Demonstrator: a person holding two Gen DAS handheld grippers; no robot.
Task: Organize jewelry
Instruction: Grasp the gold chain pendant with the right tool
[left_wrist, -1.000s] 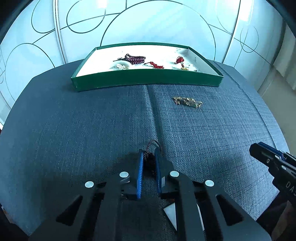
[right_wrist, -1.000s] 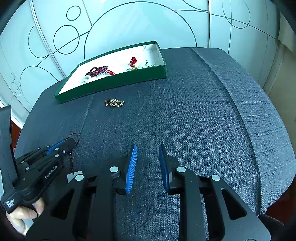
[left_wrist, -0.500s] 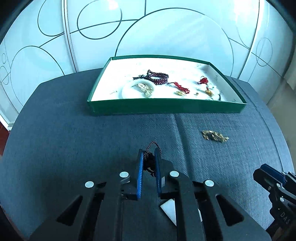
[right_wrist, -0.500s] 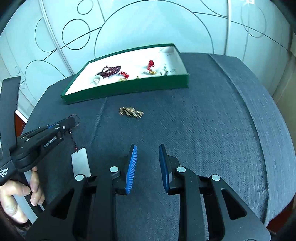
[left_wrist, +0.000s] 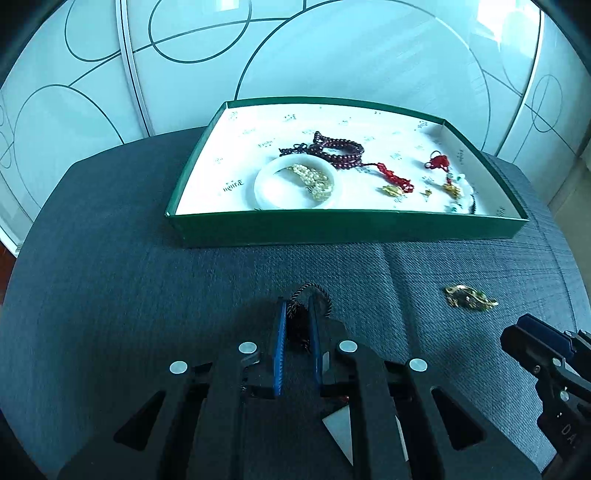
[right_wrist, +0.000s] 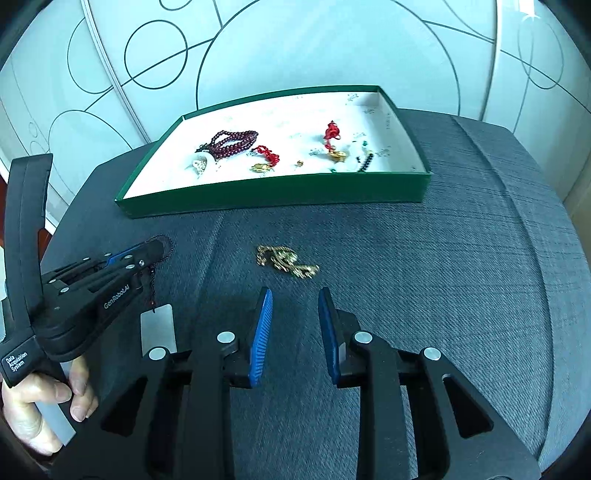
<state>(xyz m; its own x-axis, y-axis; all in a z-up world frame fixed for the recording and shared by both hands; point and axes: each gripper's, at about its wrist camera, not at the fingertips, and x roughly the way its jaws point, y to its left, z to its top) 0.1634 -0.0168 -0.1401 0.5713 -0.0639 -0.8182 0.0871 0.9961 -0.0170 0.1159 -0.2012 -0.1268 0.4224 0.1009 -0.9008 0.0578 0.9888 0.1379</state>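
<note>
My left gripper (left_wrist: 296, 308) is shut on a dark braided cord (left_wrist: 309, 291) with a white tag (right_wrist: 157, 326) hanging below it, held above the grey cloth. It also shows in the right wrist view (right_wrist: 157, 251). My right gripper (right_wrist: 295, 295) is open and empty, just short of a gold chain piece (right_wrist: 286, 260) lying on the cloth; the chain also shows in the left wrist view (left_wrist: 469, 297). A green box (left_wrist: 347, 232) with a white inside holds a dark red bead bracelet (left_wrist: 338, 149), a white bangle (left_wrist: 295, 182) and red tassels (left_wrist: 437, 162).
The round table has a dark grey cloth (right_wrist: 424, 277) with a seam down the middle. A frosted glass wall with circle lines (left_wrist: 332, 55) stands behind the box. The table edge falls off at the right (right_wrist: 569, 332).
My left gripper has lifted the cord and tag and moved toward the box. My right gripper has moved forward, closer to the gold chain piece, still open.
</note>
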